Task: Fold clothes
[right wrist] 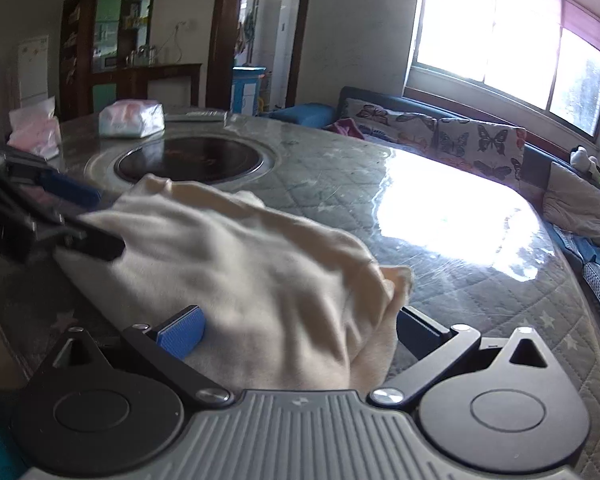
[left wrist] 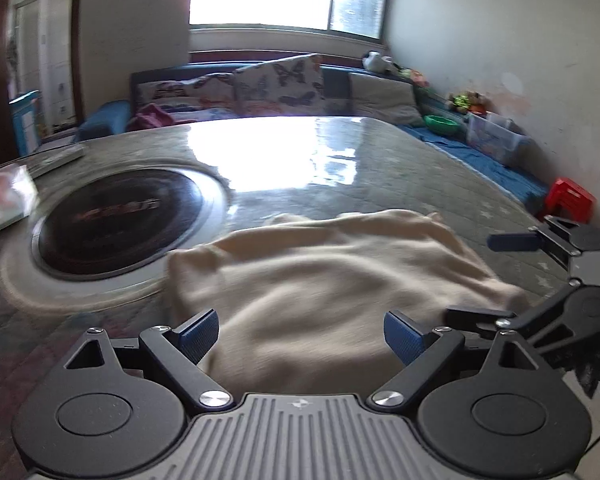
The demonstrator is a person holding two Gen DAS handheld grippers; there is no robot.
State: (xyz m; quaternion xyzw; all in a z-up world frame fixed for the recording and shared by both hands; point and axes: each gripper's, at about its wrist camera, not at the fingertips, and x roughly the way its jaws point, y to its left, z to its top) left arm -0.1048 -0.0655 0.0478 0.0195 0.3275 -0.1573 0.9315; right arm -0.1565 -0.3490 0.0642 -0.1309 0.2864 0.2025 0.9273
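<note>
A cream garment (left wrist: 320, 280) lies bunched on the glass-topped table (left wrist: 340, 176), near its front edge. My left gripper (left wrist: 300, 336) is open, its blue-padded fingers wide apart over the garment's near edge. In the right wrist view the same garment (right wrist: 240, 264) fills the middle, and my right gripper (right wrist: 296, 328) is open with cloth lying between and partly over its fingers. The right gripper shows at the right edge of the left wrist view (left wrist: 496, 276). The left gripper shows at the left of the right wrist view (right wrist: 84, 220).
A round black cooktop (left wrist: 116, 220) is set into the table left of the garment. Plastic-wrapped packs (right wrist: 132, 118) and a pink bag (right wrist: 34, 130) sit at the far side. A sofa with butterfly cushions (left wrist: 276, 84) stands under the window. A red stool (left wrist: 570, 198) is by the wall.
</note>
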